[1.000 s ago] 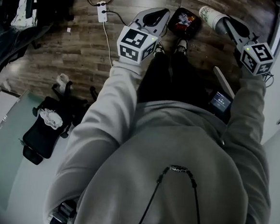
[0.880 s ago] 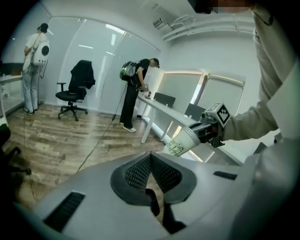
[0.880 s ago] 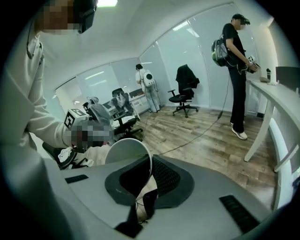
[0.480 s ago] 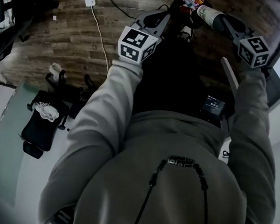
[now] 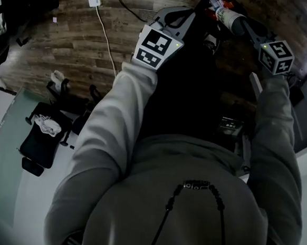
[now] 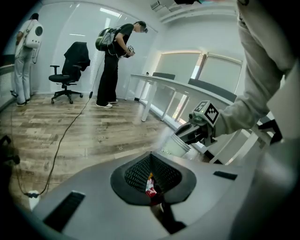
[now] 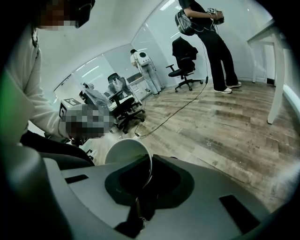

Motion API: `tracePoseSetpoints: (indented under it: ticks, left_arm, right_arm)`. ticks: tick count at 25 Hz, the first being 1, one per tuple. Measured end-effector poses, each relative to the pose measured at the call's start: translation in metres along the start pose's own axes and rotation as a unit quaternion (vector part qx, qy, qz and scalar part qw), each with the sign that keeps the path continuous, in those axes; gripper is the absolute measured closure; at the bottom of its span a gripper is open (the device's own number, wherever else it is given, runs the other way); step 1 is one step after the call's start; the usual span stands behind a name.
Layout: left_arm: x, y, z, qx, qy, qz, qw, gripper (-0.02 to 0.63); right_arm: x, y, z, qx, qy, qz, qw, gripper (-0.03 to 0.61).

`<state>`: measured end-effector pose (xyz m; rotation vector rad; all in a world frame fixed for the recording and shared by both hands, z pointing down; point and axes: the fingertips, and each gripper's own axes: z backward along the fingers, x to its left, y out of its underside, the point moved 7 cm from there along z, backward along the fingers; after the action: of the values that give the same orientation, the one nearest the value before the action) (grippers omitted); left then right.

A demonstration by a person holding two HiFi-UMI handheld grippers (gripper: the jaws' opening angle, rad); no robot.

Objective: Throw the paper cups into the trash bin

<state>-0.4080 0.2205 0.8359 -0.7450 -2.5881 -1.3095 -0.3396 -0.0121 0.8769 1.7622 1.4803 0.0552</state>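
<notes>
paper cup (image 5: 227,15) top right of centre, white with faint print, lying sideways, rim pinched by right tongs (image 7: 140,199) | right arm stretched forward, angled down | left tongs (image 6: 151,187) pressed together alongside | both sunk since a second ago; cup, then right of trash bin (image 5: 209,3), now overlaps it

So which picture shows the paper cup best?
The left gripper view: the whole paper cup shows from the side, held in the right gripper. The right gripper view shows only its rim and inside, pinched in the jaws. The head view shows it small, at the top edge.
</notes>
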Motion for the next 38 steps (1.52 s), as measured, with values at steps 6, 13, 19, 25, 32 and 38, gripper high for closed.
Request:
tracePoseSetpoints:
  ticks: [6,13,19,25,32,38]
  left_arm:
    - [0.012,0.030,-0.022,0.011,-0.005,-0.015,0.9998,0.618]
    - [0.005,0.047,-0.051,0.006,-0.008,-0.031,0.9995,0.618]
    - [0.006,0.057,-0.082,0.025,-0.003,-0.025,0.9994,0.620]
    - [-0.005,0.060,-0.085,0.029,0.007,-0.017,0.9994,0.618]
    - [-0.011,0.058,-0.082,0.033,0.007,0.002,0.9994,0.618]
    - [-0.041,0.063,-0.083,0.050,0.026,-0.012,0.9983,0.618]
  right_arm:
    - [-0.010,0.040,-0.039,0.026,-0.004,0.005,1.000,0.540]
    - [-0.027,0.067,-0.055,0.044,0.008,0.012,0.999,0.540]
    - [-0.035,0.083,-0.069,0.064,0.007,0.022,0.998,0.540]
    - [-0.028,0.089,-0.074,0.089,0.018,0.028,0.995,0.538]
    - [-0.022,0.061,-0.063,0.073,0.016,0.013,0.997,0.371]
    - [-0.015,0.065,-0.052,0.080,0.009,0.010,0.997,0.347]
